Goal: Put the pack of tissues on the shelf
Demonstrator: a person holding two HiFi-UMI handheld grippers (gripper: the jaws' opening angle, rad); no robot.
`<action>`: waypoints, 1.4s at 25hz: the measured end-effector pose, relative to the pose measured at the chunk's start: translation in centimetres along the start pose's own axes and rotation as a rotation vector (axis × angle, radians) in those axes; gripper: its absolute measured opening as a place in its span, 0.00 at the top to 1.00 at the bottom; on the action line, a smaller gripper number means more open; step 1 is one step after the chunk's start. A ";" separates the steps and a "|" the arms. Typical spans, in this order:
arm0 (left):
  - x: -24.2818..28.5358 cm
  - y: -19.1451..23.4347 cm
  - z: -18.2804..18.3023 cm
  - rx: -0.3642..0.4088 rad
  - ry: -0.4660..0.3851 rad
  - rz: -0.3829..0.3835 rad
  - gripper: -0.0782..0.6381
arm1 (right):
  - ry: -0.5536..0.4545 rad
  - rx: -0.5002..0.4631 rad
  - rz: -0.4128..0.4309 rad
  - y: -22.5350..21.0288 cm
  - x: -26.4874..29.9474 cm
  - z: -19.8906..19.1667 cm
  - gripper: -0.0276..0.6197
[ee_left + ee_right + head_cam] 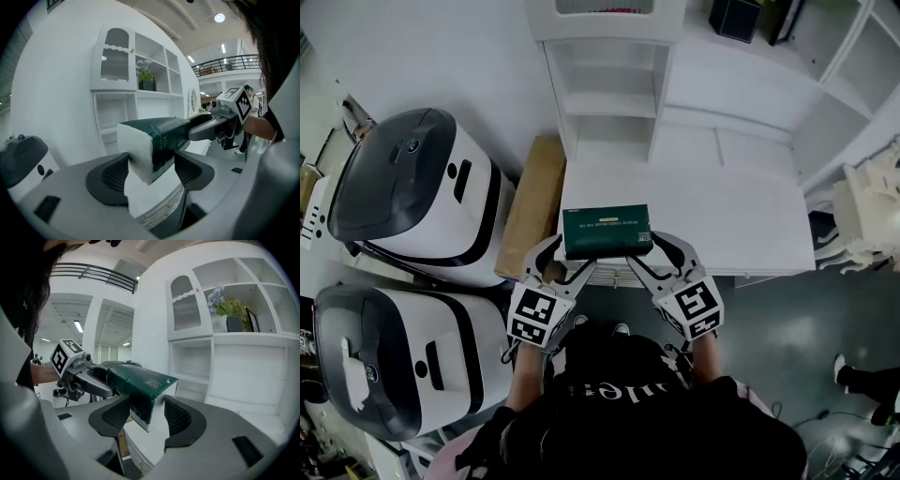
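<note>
A large indoor hall staged as a home rather than a real one: a domestic white shelf unit (609,103) carries flowers (216,298) — yet two bulky white machines (412,192) stand beside it, and beyond it a railed mezzanine (225,62) runs under ceiling lights (219,18).

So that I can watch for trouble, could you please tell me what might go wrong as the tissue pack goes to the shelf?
1. The left hand-held gripper and the right hand-held gripper each pinch only one end of the soft pack of tissues, so it may slip out.
2. The pack is held crosswise and the shelf bays look narrow, so a gripper may knock a side wall.
</note>
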State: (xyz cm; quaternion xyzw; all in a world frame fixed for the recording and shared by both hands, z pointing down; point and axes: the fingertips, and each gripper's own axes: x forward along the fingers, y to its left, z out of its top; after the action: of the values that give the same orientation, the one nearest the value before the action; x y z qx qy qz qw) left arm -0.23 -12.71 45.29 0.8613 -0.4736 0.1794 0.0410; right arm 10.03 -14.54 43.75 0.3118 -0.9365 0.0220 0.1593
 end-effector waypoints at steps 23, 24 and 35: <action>12.1 13.9 4.2 0.078 -0.062 -0.142 0.47 | 0.003 0.008 -0.195 -10.8 12.3 5.0 0.56; 12.7 14.4 4.4 0.081 -0.064 -0.147 0.47 | 0.006 0.003 -0.205 -11.4 12.8 5.2 0.56; 20.6 19.3 6.9 0.109 -0.056 -0.186 0.47 | 0.037 -0.010 -0.324 -18.7 18.1 6.3 0.57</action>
State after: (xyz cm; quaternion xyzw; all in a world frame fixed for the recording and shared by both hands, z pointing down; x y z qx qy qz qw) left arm -4.34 -41.47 44.11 0.9070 -0.3823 0.1764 -0.0029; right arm 5.63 -40.87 42.36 0.4573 -0.8710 -0.0030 0.1796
